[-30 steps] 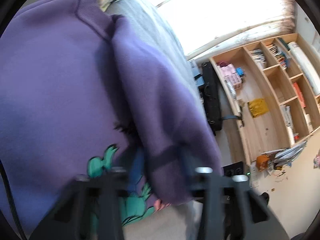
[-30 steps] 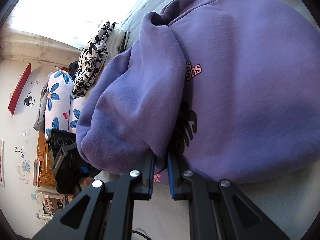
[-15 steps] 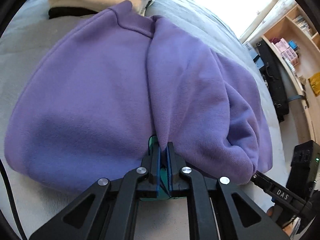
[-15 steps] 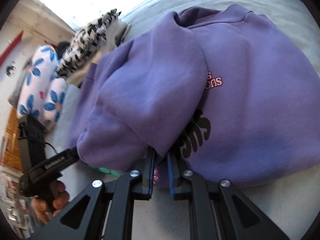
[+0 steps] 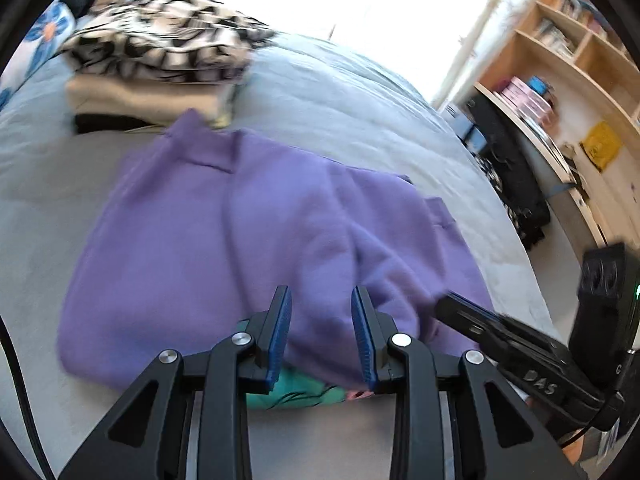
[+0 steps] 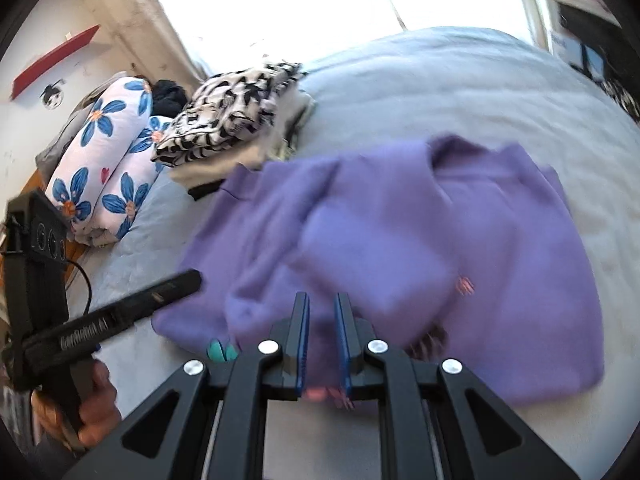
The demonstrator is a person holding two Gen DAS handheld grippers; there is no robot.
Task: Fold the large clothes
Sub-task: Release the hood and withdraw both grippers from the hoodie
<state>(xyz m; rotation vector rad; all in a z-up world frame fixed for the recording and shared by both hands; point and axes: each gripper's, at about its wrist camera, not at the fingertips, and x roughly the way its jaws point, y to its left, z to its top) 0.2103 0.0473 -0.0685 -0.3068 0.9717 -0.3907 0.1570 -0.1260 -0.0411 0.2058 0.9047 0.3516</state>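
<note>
The purple sweatshirt [image 5: 256,240] lies on the bed [image 5: 360,112] with both sleeves folded in. The left gripper [image 5: 320,336] has just been opening and holds nothing. The right gripper [image 6: 322,340] stands a little apart, empty. At 11 o'clock sits the folded pile [image 5: 156,72]. The bottom still needs folding up.

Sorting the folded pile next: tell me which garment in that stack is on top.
The black-and-white patterned garment tops the stack; a plain cream one lies beneath it, then a black one at the bottom.
</note>
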